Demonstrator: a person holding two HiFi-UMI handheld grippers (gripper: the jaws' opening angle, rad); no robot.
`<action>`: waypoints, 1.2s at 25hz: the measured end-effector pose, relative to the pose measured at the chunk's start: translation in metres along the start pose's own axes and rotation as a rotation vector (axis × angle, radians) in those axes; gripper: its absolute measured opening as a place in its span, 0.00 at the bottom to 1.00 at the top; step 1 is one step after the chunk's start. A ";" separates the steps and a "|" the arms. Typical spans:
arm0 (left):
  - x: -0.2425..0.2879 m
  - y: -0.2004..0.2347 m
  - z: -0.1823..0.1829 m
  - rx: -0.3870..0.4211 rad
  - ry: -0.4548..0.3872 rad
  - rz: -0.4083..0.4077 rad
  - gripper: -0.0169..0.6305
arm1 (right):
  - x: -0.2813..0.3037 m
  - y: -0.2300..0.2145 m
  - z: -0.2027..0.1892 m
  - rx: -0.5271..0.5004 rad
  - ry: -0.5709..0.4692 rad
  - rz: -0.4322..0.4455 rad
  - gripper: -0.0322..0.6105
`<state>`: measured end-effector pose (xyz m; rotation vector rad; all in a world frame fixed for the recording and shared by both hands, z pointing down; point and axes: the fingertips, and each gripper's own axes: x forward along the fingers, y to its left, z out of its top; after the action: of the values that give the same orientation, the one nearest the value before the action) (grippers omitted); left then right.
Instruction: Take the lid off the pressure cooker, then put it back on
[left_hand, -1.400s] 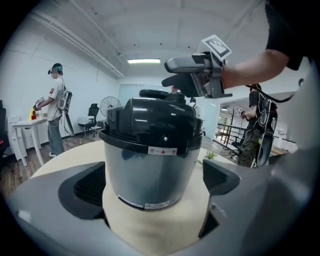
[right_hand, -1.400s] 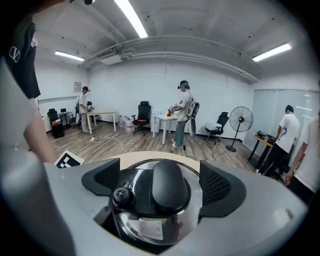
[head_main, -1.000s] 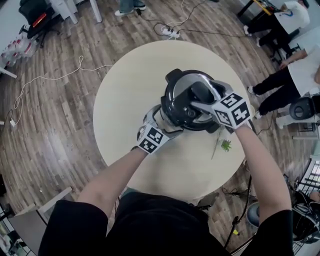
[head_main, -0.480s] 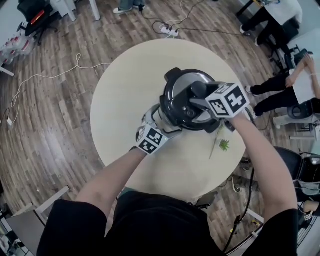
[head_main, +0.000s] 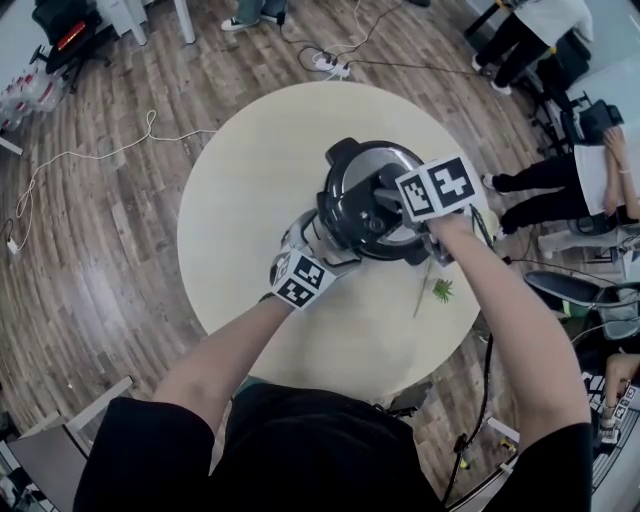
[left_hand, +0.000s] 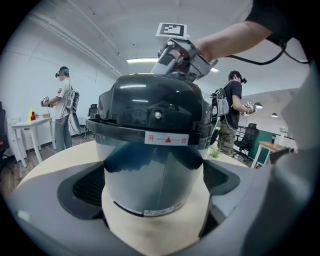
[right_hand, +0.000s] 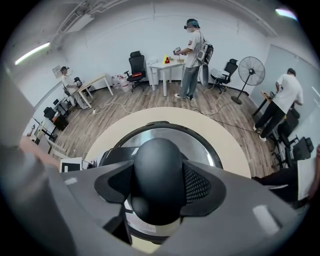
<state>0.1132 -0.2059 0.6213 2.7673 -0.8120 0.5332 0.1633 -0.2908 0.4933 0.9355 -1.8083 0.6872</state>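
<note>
A person at a round table (head_main: 240, 210) works a pressure cooker (left_hand: 150, 185) with two hand-held grippers. The cooker stands upright, its axis vertical, with the black lid (left_hand: 150, 102) seated level on top. The lid's red-triangle label (left_hand: 167, 139) faces straight back at the left gripper.

The left gripper (left_hand: 157, 172) comes in from the side, and its jaws stand wide. The steel body fills the gap between them, and a pad (left_hand: 87, 182) bears on each flank.

The right gripper (right_hand: 159, 185) points steeply down from above. Its jaws have just been closing and now stand about half apart, clamped on the lid's black knob (right_hand: 157, 175). The knob is oval and sits squarely between the two pads. Its long axis runs along the gap between the jaws, not across it, and the silver lid top spreads out beyond the jaw tips.

A small green sprig (head_main: 441, 290) lies on the table on the near side of the right gripper, apart from the cooker.
</note>
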 end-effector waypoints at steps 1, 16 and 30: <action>0.001 0.000 0.001 0.000 -0.005 0.000 0.94 | 0.000 -0.002 0.000 0.032 0.002 -0.012 0.49; 0.000 -0.002 0.003 -0.001 -0.005 0.006 0.94 | -0.002 -0.015 -0.003 0.415 0.004 -0.167 0.50; 0.002 -0.003 0.001 0.005 -0.006 0.002 0.94 | -0.008 -0.016 0.001 0.397 0.058 -0.153 0.49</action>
<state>0.1163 -0.2050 0.6212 2.7746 -0.8159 0.5284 0.1779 -0.2979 0.4865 1.2865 -1.5572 0.9851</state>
